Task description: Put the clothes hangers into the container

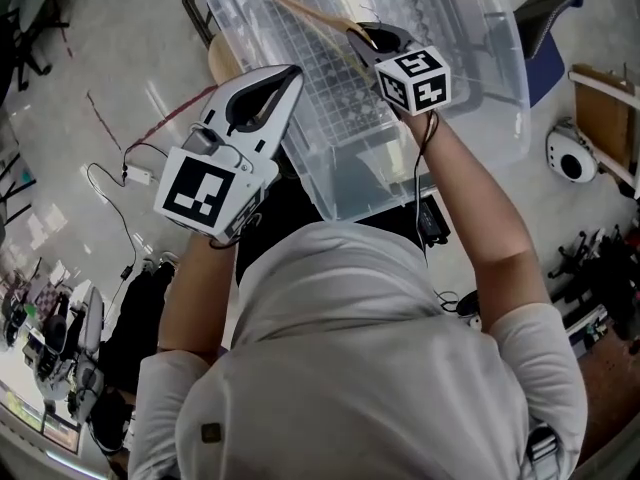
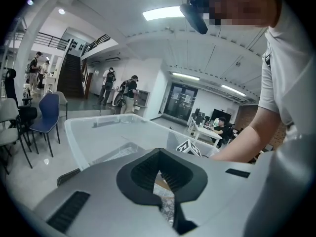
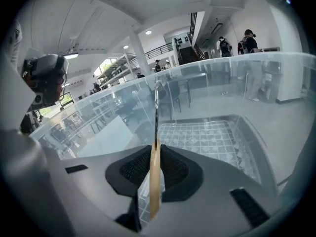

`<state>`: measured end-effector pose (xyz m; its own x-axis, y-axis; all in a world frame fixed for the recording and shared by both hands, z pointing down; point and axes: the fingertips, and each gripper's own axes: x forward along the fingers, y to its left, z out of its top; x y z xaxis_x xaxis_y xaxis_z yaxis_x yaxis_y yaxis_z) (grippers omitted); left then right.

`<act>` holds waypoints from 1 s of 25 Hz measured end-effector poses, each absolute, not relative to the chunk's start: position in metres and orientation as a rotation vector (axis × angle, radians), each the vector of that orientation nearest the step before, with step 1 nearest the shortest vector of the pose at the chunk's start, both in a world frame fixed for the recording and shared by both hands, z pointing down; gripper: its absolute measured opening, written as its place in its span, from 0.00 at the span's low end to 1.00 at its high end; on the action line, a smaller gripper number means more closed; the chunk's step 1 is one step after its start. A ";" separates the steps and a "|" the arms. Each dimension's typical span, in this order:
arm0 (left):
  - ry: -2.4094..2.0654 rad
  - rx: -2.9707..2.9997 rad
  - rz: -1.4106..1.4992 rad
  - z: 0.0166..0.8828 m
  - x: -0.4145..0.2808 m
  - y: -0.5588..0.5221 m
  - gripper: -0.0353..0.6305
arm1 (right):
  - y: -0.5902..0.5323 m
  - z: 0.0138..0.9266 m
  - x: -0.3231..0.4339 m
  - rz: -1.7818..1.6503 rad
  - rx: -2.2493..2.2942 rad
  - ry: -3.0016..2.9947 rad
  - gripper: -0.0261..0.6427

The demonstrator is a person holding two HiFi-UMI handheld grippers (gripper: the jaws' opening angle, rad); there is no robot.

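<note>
- Your right gripper [image 1: 375, 36] [image 3: 154, 149] is clenched on the wooden clothes hanger [image 1: 310, 13] [image 3: 155, 181] — the pads pinch its flat wooden body edge-on.
- The hanger's metal hook [image 3: 156, 112] points ahead, inside the clear container [image 1: 480, 118] [image 3: 222, 78], above its gridded floor.
- Your left gripper [image 1: 290, 73] [image 2: 159, 152] has its jaw tips together with nothing between them — it hangs at the container's [image 2: 98, 132] near edge, beside the right one.
</note>
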<state>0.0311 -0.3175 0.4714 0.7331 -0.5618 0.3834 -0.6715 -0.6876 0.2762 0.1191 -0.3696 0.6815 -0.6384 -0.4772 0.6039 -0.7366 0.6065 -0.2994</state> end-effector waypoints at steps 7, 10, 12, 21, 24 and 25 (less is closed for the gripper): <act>-0.929 2.529 0.375 0.479 0.040 -0.319 0.08 | -0.361 0.720 0.121 0.817 0.914 -2.313 0.14; -0.931 2.527 0.370 0.479 0.043 -0.318 0.08 | -0.361 0.728 0.126 0.830 0.937 -2.287 0.14; -0.933 2.527 0.369 0.480 0.044 -0.318 0.08 | -0.362 0.732 0.130 0.823 0.960 -2.263 0.15; -0.951 2.521 0.367 0.479 0.033 -0.312 0.08 | -0.374 0.771 0.142 0.826 0.981 -2.077 0.27; -0.956 2.518 0.368 0.478 0.027 -0.309 0.08 | -0.380 0.776 0.147 0.835 1.022 -2.055 0.31; -0.953 2.521 0.371 0.479 0.029 -0.310 0.08 | -0.383 0.778 0.152 0.846 1.034 -2.054 0.31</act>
<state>0.0295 -0.3095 0.4787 0.7296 -0.5654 0.3848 -0.6768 -0.6778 0.2874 0.1519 -0.3832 0.7781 -0.4554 -0.4059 0.7924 -0.8462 0.4740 -0.2435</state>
